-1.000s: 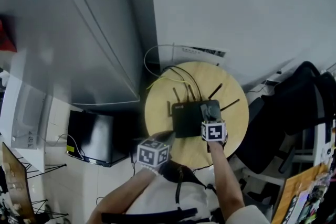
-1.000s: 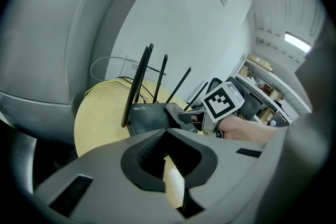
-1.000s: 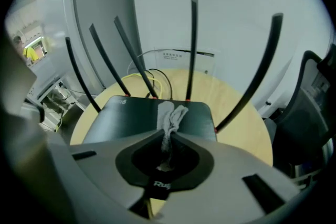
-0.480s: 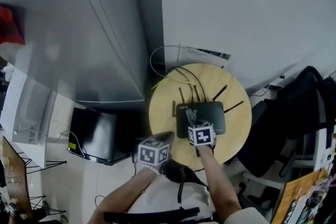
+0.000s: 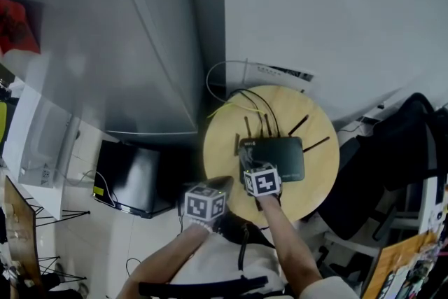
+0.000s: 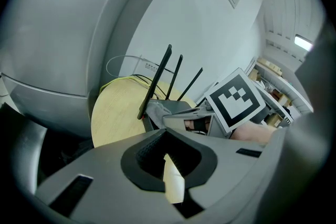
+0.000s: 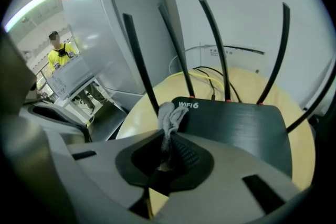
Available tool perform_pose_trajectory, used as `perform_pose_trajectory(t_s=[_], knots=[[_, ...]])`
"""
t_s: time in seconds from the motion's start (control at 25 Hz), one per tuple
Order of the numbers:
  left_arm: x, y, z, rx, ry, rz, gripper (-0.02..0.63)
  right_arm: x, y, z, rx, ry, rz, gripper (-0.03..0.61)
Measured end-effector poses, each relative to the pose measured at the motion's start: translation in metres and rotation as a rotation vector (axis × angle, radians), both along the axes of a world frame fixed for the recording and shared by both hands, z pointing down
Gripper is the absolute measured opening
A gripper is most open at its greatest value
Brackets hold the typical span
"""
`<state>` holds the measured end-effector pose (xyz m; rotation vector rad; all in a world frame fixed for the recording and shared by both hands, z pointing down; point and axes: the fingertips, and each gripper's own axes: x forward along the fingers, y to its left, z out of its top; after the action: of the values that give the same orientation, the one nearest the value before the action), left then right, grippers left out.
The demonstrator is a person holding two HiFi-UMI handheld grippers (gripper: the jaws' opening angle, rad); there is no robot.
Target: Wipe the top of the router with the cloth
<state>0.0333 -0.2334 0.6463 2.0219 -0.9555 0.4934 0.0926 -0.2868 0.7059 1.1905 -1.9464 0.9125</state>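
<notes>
A black router (image 5: 280, 157) with several upright antennas lies on a round wooden table (image 5: 311, 182). My right gripper (image 5: 249, 164) is over the router's left end, shut on a small grey cloth (image 5: 246, 158). In the right gripper view the cloth (image 7: 170, 114) hangs out of the shut jaws and touches the router (image 7: 236, 126) top near its "WIFI6" print. My left gripper (image 5: 217, 185) is held off the table's front left edge, shut with nothing in it. In the left gripper view the left gripper (image 6: 167, 140) looks toward the antennas (image 6: 155, 81) and the right gripper's marker cube (image 6: 235, 99).
A tall grey appliance (image 5: 126, 45) stands left of the table and a white wall (image 5: 336, 3) behind it. Cables (image 5: 241, 98) run off the table's back. A black case (image 5: 129, 182) lies on the floor at left. A dark chair (image 5: 392, 150) is at right.
My right gripper has slid the cloth leftward across the router top, from its right part to its left end. The left gripper has stayed put.
</notes>
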Motion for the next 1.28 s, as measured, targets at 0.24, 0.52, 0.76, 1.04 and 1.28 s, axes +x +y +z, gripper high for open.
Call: perform_pose_trajectory(t_s=[0.24,0.52,0.76,1.04,1.28], knots=[[0.001,-0.001,0.000,0.001,0.006,-0.002,-0.002,-0.008,0.015,-0.005,-0.032,-0.078,0.022,0.035],[0.008,-0.002,0.002,-0.006,0.009,0.018,-0.002,0.022,0.015,0.005,-0.014,0.020,0.042,0.035],[0.024,-0.002,0.004,-0.009,0.019,0.050,-0.002,0.075,0.019,0.007,-0.020,0.055,0.130,0.035],[0.040,-0.004,0.005,-0.010,0.025,0.091,-0.002,0.137,0.025,0.010,-0.019,0.104,0.233,0.035],[0.051,-0.003,0.006,-0.016,0.024,0.122,-0.002,0.176,0.034,0.011,-0.022,0.143,0.291,0.037]])
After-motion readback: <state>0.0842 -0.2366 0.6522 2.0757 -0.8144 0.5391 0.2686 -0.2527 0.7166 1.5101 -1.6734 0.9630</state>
